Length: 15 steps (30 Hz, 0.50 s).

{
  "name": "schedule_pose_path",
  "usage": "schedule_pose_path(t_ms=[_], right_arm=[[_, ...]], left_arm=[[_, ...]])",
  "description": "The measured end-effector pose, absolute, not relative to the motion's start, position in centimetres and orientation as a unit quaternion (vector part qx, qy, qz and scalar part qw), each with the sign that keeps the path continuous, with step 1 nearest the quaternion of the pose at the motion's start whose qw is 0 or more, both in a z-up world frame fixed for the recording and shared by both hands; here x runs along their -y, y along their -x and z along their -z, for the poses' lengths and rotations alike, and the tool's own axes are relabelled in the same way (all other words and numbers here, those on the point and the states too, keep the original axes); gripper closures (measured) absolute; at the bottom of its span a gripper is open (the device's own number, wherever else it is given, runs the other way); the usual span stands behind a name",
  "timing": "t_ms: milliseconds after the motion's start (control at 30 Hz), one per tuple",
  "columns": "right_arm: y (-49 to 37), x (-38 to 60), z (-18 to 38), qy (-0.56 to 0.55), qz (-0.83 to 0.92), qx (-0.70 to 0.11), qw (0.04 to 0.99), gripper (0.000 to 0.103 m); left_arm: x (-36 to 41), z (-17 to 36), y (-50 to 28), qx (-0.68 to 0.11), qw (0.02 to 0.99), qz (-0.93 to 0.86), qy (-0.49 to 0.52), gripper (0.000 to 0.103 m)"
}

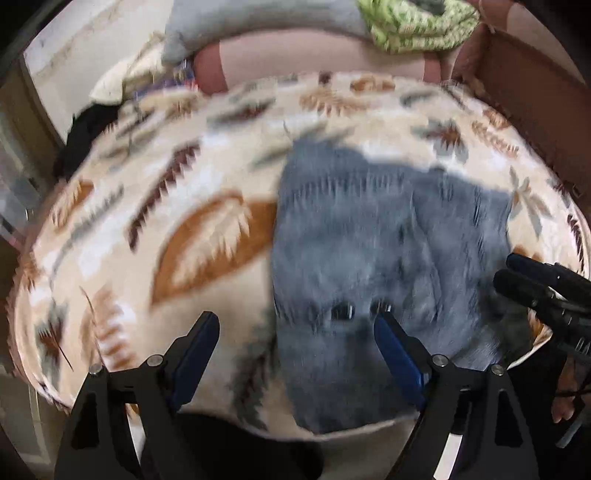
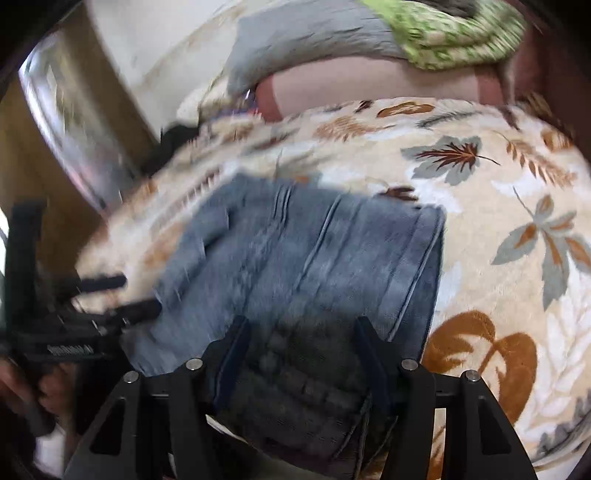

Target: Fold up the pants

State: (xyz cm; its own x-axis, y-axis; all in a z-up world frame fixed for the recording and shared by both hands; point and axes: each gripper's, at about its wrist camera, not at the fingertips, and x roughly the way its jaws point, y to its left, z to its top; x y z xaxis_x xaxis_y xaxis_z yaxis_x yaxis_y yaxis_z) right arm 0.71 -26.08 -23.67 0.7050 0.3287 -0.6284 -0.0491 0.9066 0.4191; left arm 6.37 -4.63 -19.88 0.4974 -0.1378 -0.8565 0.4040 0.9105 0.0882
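Now folded jeans [image 1: 388,229] on leaf blanket [image 1: 147,206], left gripper [image 1: 295,332] jaws released above, right gripper [image 2: 299,332] jaws released astride them

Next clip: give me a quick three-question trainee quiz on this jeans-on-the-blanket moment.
1. True or false: the jeans lie on a leaf-patterned blanket.
2. What does the left gripper hold? A) denim B) nothing C) a pillow
3. What colour is the bundle at the far end?

Key: 1 true; 2 B, its jaws stand wide apart and empty; 3 green.
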Motion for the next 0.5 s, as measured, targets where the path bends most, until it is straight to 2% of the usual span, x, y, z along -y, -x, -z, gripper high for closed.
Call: schedule_pose_path(t_ms=[200, 267, 367, 433, 500], right_arm=[[-4.6, 27.7, 21.5, -0.233, -0.125, -0.334, 0.905, 0.043], [-5.8, 27.8, 22.0, -0.233, -0.116, -0.342, 0.903, 0.064], [-6.9, 28.7, 23.3, -0.255, -0.094, -0.358, 0.893, 0.081], [-7.2, 29.6, 24.0, -0.265, -0.084, -0.364, 0.889, 0.089], [-7.5, 29.9, 24.5, -0.266, -0.077, -0.372, 0.886, 0.090]], left_arm=[[6.7, 18.3, -11.7, -0.454, 0.869, 0.134, -0.146, 0.016], [7.6, 19.1, -13.8, -0.469, 0.862, 0.132, -0.142, 0.016], [9.1, 20.5, -15.8, -0.477, 0.857, 0.126, -0.148, 0.016], [9.9, 21.6, -16.7, -0.481, 0.855, 0.127, -0.150, 0.016], [10.2, 22.7, -17.5, -0.489, 0.852, 0.121, -0.145, 0.015]])
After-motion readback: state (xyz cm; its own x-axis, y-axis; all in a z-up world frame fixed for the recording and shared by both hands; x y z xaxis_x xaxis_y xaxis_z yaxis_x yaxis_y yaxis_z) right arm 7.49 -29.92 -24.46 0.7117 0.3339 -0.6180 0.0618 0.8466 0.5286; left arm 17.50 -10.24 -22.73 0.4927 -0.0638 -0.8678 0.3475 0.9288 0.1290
